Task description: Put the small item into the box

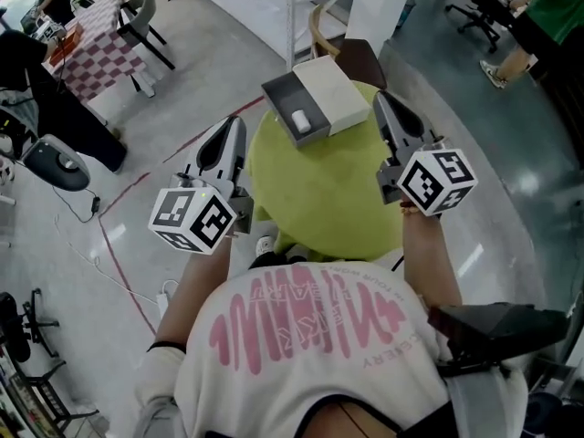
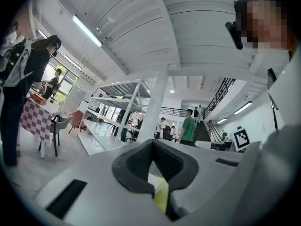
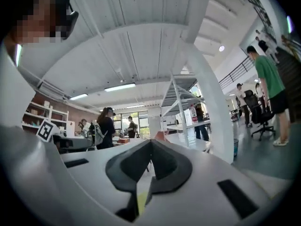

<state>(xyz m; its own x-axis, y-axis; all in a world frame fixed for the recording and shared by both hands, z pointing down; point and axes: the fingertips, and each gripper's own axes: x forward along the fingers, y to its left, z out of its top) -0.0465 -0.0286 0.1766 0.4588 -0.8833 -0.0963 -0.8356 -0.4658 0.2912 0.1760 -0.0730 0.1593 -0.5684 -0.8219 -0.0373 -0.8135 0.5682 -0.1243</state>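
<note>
On your T-shirt (image 1: 310, 331), lower centre of the head view, pink lettering sits upside down to you. The large word may end in "ART", but it is too warped to read surely, and the smaller curved line is illegible. Both marker cubes (image 1: 193, 219) (image 1: 438, 181) carry black-and-white square codes.

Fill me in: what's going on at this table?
A person holds a gripper in each hand above a round yellow-green table. The left gripper and the right gripper both point roughly level, jaws shut with nothing between them. At the table's far edge sits an open dark grey box tray with a small white item lying inside it. What looks like its white square lid lies right beside it. The item appears to be in the box already.
</note>
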